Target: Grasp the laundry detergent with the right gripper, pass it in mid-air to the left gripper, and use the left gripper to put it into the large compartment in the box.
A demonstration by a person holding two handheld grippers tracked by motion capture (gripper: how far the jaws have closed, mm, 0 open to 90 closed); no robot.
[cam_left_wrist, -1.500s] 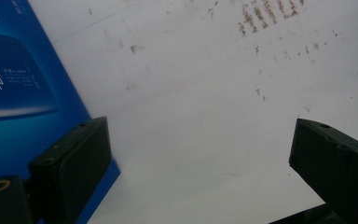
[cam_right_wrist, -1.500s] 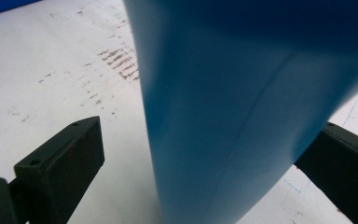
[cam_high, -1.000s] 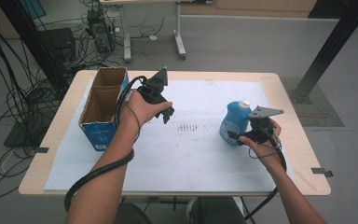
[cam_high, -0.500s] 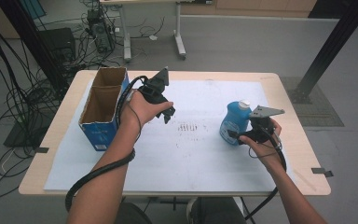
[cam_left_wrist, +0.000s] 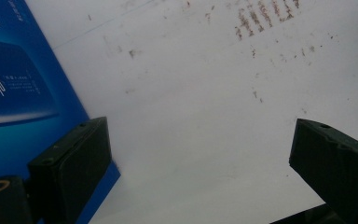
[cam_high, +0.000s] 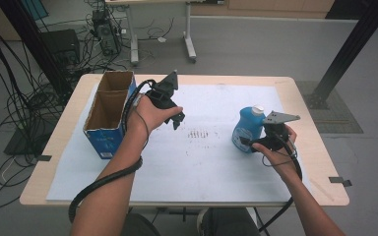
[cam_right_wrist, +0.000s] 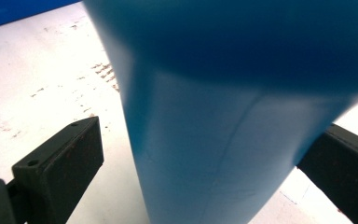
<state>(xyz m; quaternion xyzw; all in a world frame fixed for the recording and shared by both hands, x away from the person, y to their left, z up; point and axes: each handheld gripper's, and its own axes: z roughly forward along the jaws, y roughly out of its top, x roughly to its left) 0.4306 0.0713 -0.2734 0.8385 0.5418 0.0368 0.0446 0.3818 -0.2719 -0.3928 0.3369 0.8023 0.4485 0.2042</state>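
Note:
A blue bottle (cam_high: pixel 246 129) with a white cap stands upright on the white sheet at the right. My right gripper (cam_high: pixel 248 138) reaches it from the right, its jaws on either side of the lower body. In the right gripper view the bottle (cam_right_wrist: pixel 214 116) rises between the jaws of the gripper (cam_right_wrist: pixel 209 140), and a gap shows at the left jaw, so it is open. My left gripper (cam_high: pixel 178 118) hovers over the sheet just right of an open blue cardboard box (cam_high: pixel 106 142). Nothing lies between its wide-open jaws (cam_left_wrist: pixel 200 135), and the box side (cam_left_wrist: pixel 14 84) is at their left.
A large white sheet (cam_high: pixel 202 167) covers most of the wooden table (cam_high: pixel 320 162), with brownish smudges (cam_high: pixel 201 133) at its middle. The box is open at the top and looks empty. Cables trail from both grippers toward the front edge.

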